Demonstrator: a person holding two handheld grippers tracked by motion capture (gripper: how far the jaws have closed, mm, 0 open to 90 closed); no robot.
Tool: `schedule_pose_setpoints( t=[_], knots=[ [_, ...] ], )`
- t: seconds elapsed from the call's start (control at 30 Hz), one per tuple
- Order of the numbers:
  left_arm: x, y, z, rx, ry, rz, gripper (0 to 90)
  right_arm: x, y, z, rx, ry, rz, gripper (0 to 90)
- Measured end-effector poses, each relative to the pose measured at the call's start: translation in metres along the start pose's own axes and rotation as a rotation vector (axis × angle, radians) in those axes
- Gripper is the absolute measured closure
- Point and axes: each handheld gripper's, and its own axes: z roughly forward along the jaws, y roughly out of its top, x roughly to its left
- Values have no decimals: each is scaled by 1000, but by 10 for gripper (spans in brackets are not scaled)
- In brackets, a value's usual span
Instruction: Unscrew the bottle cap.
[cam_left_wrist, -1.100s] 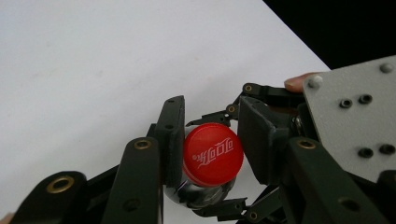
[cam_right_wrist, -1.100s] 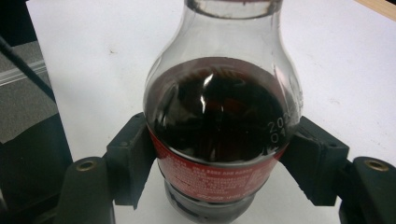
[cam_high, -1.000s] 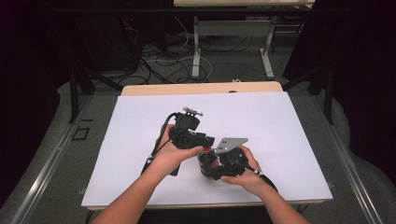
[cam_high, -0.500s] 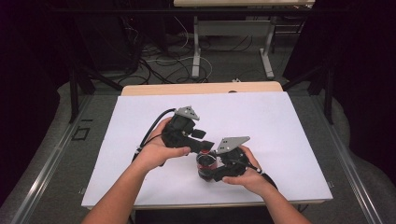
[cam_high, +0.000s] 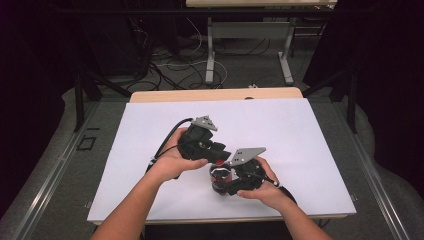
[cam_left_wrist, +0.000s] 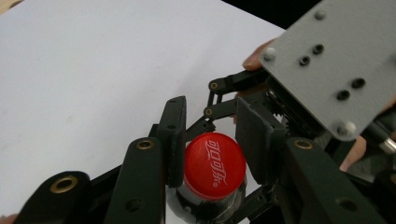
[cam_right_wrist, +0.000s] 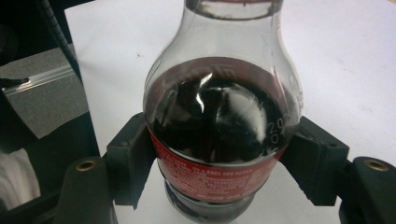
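A small cola bottle (cam_high: 218, 179) with dark drink and a red label stands on the white table (cam_high: 300, 130). My right gripper (cam_high: 221, 184) is shut on the bottle's body (cam_right_wrist: 219, 121), one pad (cam_right_wrist: 130, 158) on each side. From above and to the left, my left gripper (cam_high: 220, 160) comes down on the red cap (cam_left_wrist: 215, 165). Its jaws have just been closing, with the cap between them, and its pads (cam_left_wrist: 175, 140) now press the cap. The right gripper's grey plate (cam_left_wrist: 327, 60) sits close behind.
The white sheet covers most of the tabletop, with a bare wooden strip (cam_high: 215, 94) at the far edge. Table legs and cables (cam_high: 210, 55) lie on the floor beyond. A black cable (cam_high: 167, 140) trails from my left gripper.
My left hand and forearm have swung slightly to the left around the bottle top, with the gripper staying over the cap. The right gripper and the bottle have not moved.
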Motion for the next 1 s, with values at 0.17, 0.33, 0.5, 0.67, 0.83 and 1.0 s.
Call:
schedule_pose_setpoints(
  t=[0.17,0.33,0.5,0.67,0.83,1.0],
  knots=[
    [-4,5,2,11,80,-171,664,0,0,0,5,-31,7,303],
    [-4,7,3,11,111,-294,683,-1,-1,1,5,-57,4,303],
    [-6,7,1,-7,91,-263,603,-1,-1,1,6,-51,4,303],
    [-5,5,-6,-16,40,-63,463,-4,-1,-2,2,-31,6,303],
    [-3,3,-7,38,39,50,468,-5,0,-4,-8,-15,18,303],
    [2,1,-5,38,7,123,543,-4,0,-4,-2,-9,11,303]
  ],
)
